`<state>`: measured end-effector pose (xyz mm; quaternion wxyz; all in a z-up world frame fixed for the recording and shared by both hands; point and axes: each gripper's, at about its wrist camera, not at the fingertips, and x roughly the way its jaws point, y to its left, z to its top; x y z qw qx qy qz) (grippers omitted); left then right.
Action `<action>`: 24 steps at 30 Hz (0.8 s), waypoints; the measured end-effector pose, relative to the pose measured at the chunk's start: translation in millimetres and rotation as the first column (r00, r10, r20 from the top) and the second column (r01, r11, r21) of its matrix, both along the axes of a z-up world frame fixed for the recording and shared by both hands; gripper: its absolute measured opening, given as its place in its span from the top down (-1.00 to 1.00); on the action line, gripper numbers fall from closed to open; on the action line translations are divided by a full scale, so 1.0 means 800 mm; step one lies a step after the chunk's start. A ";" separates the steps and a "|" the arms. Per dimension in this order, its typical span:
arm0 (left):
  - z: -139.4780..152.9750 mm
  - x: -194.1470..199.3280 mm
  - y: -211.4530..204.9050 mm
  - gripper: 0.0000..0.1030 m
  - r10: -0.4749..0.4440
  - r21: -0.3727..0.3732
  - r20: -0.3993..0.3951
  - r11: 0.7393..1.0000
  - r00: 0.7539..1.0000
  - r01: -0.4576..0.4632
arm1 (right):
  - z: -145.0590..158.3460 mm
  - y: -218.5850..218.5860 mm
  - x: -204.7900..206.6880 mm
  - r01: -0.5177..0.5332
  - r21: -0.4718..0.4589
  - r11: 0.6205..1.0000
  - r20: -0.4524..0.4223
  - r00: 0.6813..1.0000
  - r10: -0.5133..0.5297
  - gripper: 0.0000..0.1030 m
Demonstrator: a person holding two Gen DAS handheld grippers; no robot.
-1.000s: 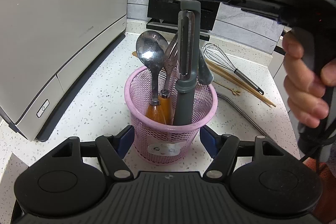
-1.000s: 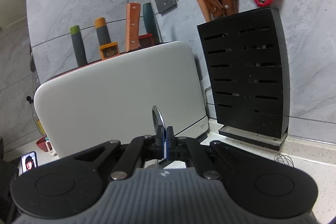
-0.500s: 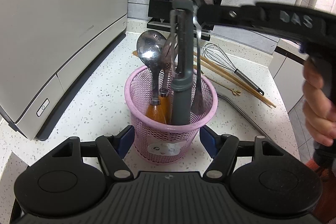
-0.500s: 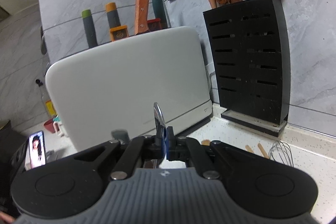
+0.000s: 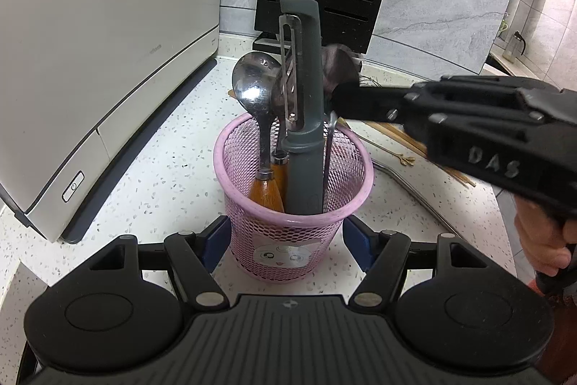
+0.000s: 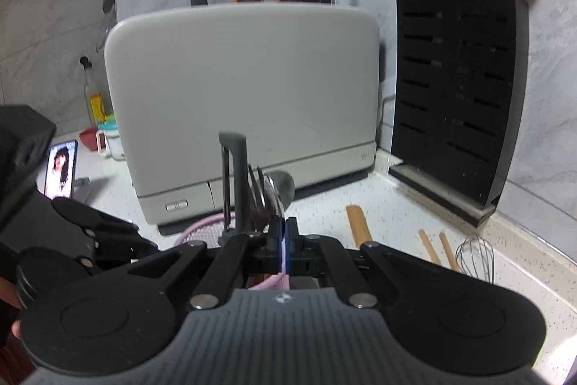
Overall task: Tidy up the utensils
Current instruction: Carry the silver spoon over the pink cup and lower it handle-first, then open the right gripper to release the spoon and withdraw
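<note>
Left wrist view alone shows pink mesh basket (image 5: 292, 204) on speckled desk (image 5: 173, 175), clamped by left claw (image 5: 286, 237), right claw (image 5: 337, 100) lettered "DAS", pinching spoon (image 5: 337, 69) over basket; right wrist view adds whisk (image 6: 474, 257).

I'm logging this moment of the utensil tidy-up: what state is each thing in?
Pink basket: upright on the counter, clamped by the left gripper.
Peeler: standing in the basket.
Wooden-handled spoon: standing in the basket, bowl up.
Metal spoon: handle lowered into the basket, gripped by the right gripper, jaws shut.
Whisk: lying on the counter.
Chopsticks: lying on the counter.
</note>
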<state>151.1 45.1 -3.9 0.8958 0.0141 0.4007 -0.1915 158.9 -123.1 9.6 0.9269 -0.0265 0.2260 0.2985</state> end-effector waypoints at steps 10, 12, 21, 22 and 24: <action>0.000 -0.001 0.001 -0.76 0.007 0.003 0.046 1.000 0.999 -0.007 | -0.004 0.011 0.007 0.002 -0.057 0.998 -0.023 1.000 -0.003 1.00; 0.000 -0.005 0.000 -0.78 0.006 -0.002 0.075 1.000 0.997 -0.006 | -0.004 0.010 0.012 0.018 -0.057 0.998 -0.036 0.999 -0.020 1.00; 0.011 -0.005 0.002 -0.83 -0.040 0.023 0.102 0.999 0.994 0.038 | -0.002 0.006 0.019 0.013 -0.026 1.000 -0.075 0.997 -0.014 0.95; 0.012 -0.002 0.003 -0.83 -0.048 0.013 0.080 0.999 0.996 0.047 | -0.002 0.006 0.020 0.013 -0.019 1.000 -0.086 0.996 -0.015 0.95; 0.014 0.001 0.006 -0.83 -0.065 0.002 0.049 0.998 0.997 0.065 | 0.000 0.004 0.022 0.016 -0.005 1.000 -0.102 0.995 -0.017 0.93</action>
